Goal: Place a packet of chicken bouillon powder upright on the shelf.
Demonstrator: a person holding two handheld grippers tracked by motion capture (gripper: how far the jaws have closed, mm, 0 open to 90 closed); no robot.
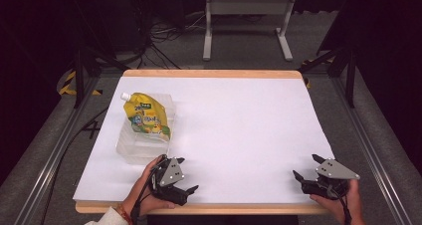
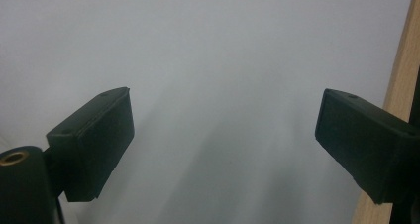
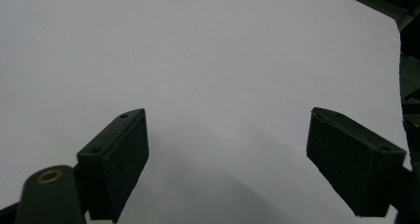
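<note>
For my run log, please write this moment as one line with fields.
left gripper: open, empty, near edge | right gripper: open, empty, near edge | pouch: lying in clear box, far left | table: white

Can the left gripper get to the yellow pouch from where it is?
Probably yes. The left gripper sits just in front of the clear box that holds the pouch. Its jaws are open, with nothing between it and the box. The box is open on top.
</note>
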